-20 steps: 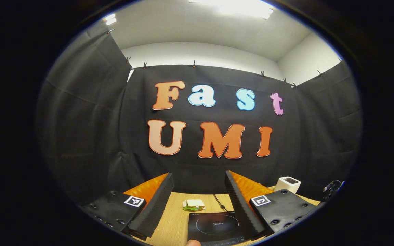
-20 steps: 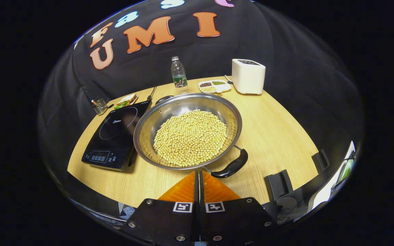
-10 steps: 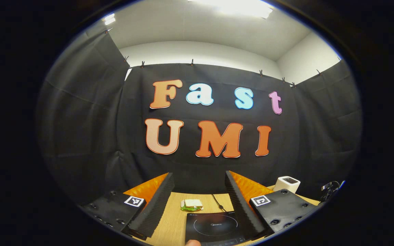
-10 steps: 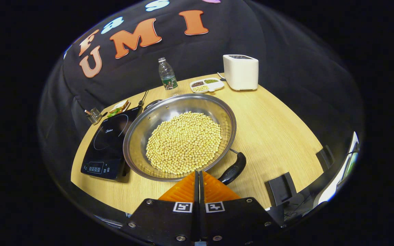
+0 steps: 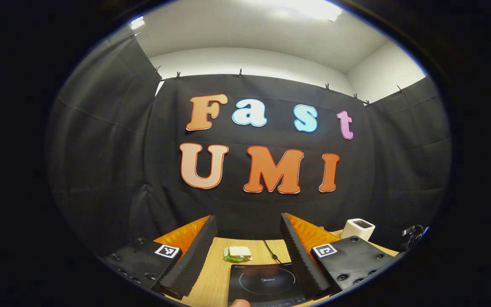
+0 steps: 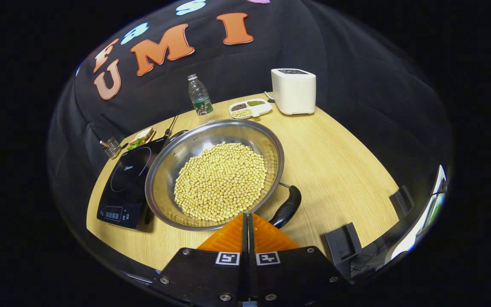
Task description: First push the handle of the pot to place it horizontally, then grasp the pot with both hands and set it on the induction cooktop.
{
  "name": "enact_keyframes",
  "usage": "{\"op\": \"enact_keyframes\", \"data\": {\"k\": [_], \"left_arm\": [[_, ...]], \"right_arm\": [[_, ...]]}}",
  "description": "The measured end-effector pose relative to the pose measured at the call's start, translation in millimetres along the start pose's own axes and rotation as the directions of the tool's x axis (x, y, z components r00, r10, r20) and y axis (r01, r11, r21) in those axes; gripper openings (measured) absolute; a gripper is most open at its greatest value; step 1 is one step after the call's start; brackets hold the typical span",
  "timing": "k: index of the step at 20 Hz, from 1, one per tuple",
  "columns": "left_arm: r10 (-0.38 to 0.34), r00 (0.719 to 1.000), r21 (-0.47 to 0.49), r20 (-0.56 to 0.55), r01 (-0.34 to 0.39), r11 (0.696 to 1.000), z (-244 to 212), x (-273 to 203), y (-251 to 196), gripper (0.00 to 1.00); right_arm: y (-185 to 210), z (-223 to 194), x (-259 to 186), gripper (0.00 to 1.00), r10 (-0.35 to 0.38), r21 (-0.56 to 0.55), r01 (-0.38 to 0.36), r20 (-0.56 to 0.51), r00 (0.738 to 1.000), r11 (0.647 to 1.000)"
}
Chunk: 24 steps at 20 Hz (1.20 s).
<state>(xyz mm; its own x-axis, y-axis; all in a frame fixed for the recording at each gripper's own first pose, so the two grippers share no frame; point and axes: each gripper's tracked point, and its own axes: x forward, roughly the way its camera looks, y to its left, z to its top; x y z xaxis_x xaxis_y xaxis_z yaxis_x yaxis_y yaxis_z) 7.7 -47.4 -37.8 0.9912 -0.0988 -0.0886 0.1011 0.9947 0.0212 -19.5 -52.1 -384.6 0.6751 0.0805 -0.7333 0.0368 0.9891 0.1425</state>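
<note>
Pot (image 6: 215,170) of beans on desk (image 6: 339,166), right of induction cooktop (image 6: 128,179); near handle (image 6: 287,209) still askew; right gripper (image 6: 247,221) closed, empty; left gripper (image 5: 245,238) wide; push and lift remain.

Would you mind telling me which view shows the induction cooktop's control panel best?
The right gripper view: the whole induction cooktop lies flat beside the pot, its control panel on the near edge. In the left gripper view the induction cooktop sits low between the left gripper fingers, its panel cut off.

silver pot (image 6: 211,140), yellow beans (image 6: 220,181), black cooktop (image 6: 128,179)
</note>
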Motion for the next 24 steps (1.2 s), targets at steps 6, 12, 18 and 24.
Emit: {"op": "enact_keyframes", "data": {"k": [6,12,18,24], "left_arm": [[0.001,1.0,0.006,-0.007,-0.001,1.0,-5.2,1.1,-4.6,0.98],[0.005,1.0,0.006,-0.01,-0.005,1.0,-8.7,3.0,-7.4,0.98],[0.01,1.0,0.002,-0.03,-0.01,1.0,-19.7,11.4,-10.2,0.98],[-0.005,0.998,-0.009,-0.057,0.004,1.0,-31.6,23.5,-19.4,0.97]], "right_arm": [[-16.3,9.8,9.9,0.0,-0.023,0.023,0.023,0.008,1.0,0.999],[-27.3,22.4,19.8,0.0,-0.045,0.036,0.045,0.015,0.999,0.998],[-39.4,37.4,33.0,0.0,-0.072,0.044,0.071,0.026,0.997,0.996],[-49.2,56.0,50.3,0.0,-0.103,0.037,0.102,0.036,0.994,0.994]]}}
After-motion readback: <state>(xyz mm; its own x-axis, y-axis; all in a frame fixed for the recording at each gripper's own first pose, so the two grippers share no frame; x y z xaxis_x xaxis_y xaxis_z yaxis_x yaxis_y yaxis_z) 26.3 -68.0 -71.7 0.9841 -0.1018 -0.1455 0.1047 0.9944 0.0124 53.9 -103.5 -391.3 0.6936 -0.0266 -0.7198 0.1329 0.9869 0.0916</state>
